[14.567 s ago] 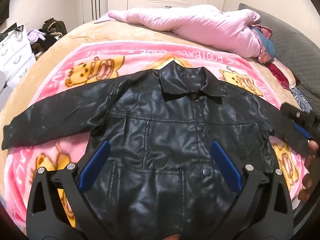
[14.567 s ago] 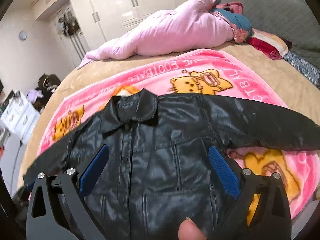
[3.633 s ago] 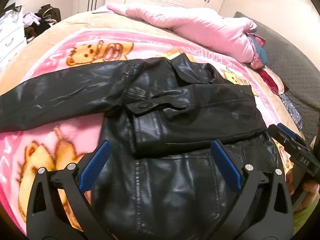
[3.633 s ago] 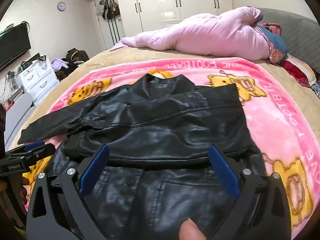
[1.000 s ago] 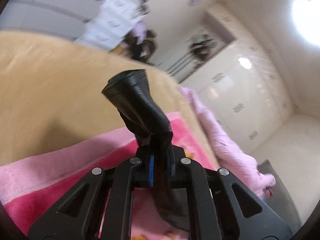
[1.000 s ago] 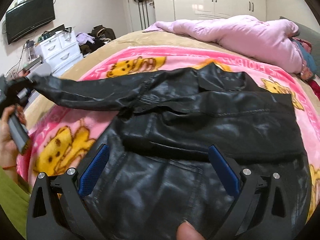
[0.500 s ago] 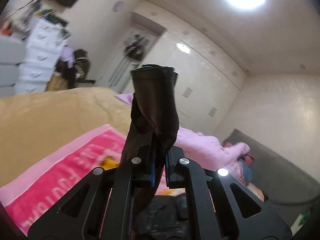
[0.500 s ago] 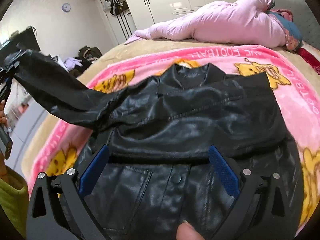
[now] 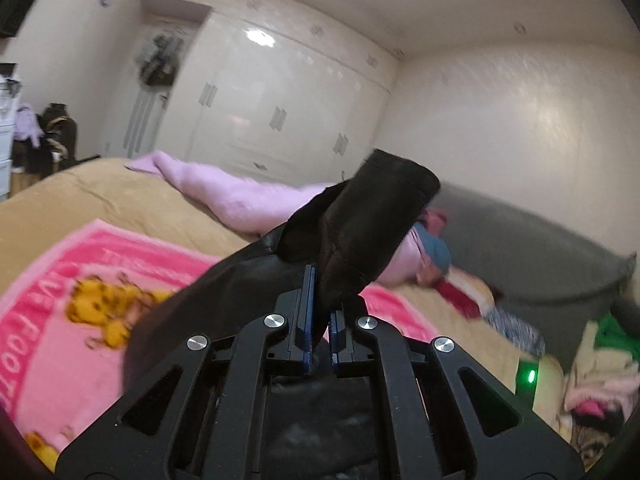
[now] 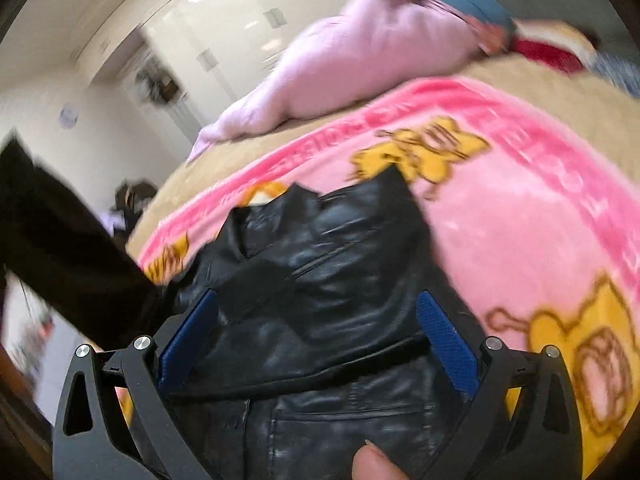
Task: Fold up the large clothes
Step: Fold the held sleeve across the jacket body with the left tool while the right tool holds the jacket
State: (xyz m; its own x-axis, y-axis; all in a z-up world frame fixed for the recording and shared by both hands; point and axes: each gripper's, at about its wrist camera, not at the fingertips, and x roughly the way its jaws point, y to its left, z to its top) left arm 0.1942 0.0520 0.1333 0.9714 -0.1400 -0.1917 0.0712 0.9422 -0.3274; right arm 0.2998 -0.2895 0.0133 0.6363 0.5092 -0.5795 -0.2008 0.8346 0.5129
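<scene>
With the left gripper (image 9: 320, 332) clamped on the jacket's sleeve (image 9: 360, 232) mid-frame and the right gripper (image 10: 316, 340) gaping empty, laying the cuff flat across the jacket (image 10: 320, 280) seemed wisest.

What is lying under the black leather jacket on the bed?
Under the black leather jacket lies a pink fleece blanket with yellow cartoon bears, over a tan bedcover. The blanket's middle part is covered by the jacket, so its print there cannot be seen.

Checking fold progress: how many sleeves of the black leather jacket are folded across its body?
1. One sleeve lies folded across the black leather jacket; the other sleeve is lifted, clamped in the left gripper.
</scene>
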